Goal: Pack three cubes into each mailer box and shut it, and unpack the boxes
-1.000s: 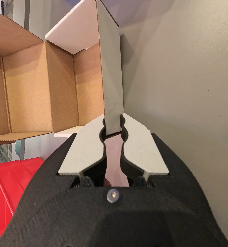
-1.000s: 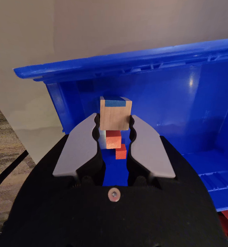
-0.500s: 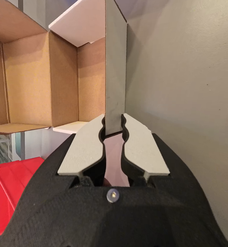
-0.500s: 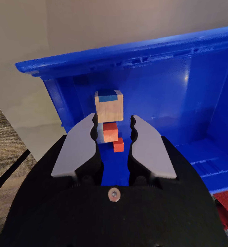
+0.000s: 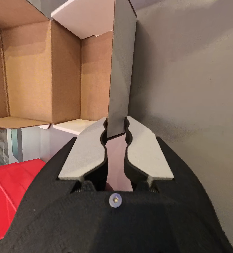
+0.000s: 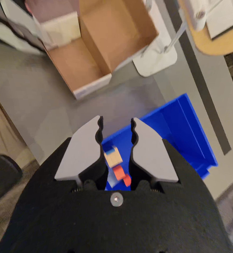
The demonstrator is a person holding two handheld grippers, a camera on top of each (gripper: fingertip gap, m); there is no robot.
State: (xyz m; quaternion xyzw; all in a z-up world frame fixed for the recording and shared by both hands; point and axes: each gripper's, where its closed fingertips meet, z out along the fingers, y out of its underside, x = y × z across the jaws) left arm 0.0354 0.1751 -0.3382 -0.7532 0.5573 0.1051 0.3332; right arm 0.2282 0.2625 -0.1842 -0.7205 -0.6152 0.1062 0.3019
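Open mailer box (image 5: 42, 71), brown inside and white outside, standing on the grey table (image 5: 188, 95); its interior shows no cubes. One white side wall (image 5: 121, 65) of the box is gripped edge-on between the fingertips of the left gripper (image 5: 115, 126), whose jaws are clenched on it. A red bin (image 5: 13, 182) lies at lower left. In the right wrist view, which is motion-blurred, the right gripper (image 6: 117, 123) hangs above the table with jaws released and nothing between them. Below it, a blue bin (image 6: 181, 136) holds a wooden cube (image 6: 113, 157) with a blue face and two orange-red cubes (image 6: 119, 173), close together. The same box (image 6: 99, 47) appears beyond, apart from the blue bin.
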